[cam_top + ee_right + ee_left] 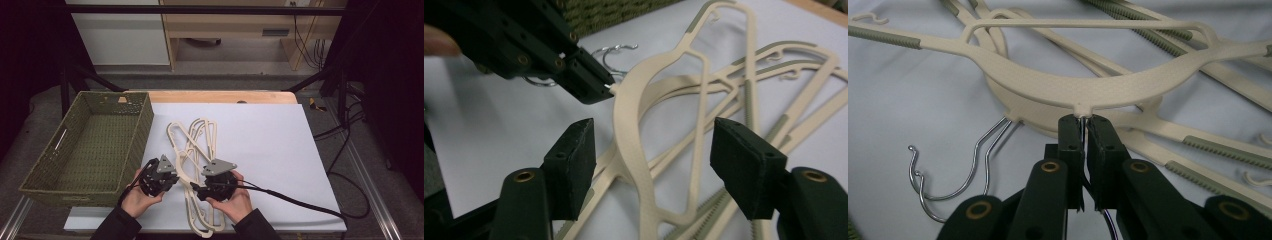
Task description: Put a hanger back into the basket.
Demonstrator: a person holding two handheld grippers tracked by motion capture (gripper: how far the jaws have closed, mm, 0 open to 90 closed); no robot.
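Hanger [1083, 87] on top of the pile [200, 150] beside the basket [90, 145]: light, stiff plastic, likely to snag its neighbours. Left gripper [1083, 125] pinches its wire hook at the neck, the best hold. Right gripper [654, 150] jaws spread astride its arm, not touching.
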